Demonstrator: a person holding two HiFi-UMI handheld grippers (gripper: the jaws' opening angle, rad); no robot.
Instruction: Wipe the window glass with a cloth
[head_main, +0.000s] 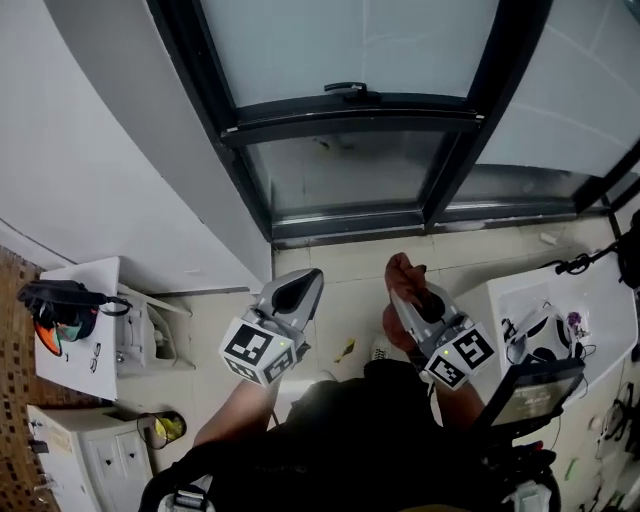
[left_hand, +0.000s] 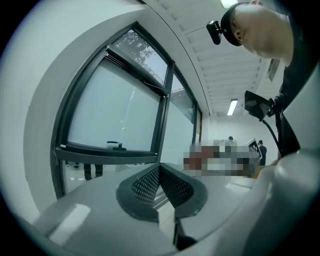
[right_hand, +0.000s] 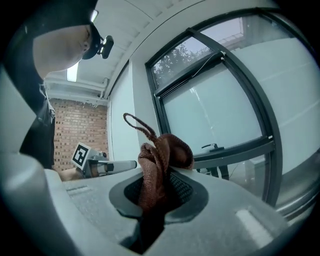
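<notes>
A dark-framed window (head_main: 350, 110) with frosted glass (head_main: 340, 40) and a black handle (head_main: 346, 89) stands ahead of me. My right gripper (head_main: 408, 278) is shut on a brown cloth (head_main: 402, 268), which bunches up between the jaws in the right gripper view, cloth (right_hand: 159, 160), with a loop sticking up. My left gripper (head_main: 300, 285) is shut and empty, its jaws pressed together in the left gripper view (left_hand: 160, 172). Both grippers are held low, short of the window glass (right_hand: 220, 120), side by side.
A white cabinet (head_main: 90, 330) with a black and orange item (head_main: 55, 310) stands at the left. A white table (head_main: 555, 320) with cables and small gear is at the right. People stand far down the hall (left_hand: 261, 150). The tiled floor (head_main: 350, 270) lies below the window.
</notes>
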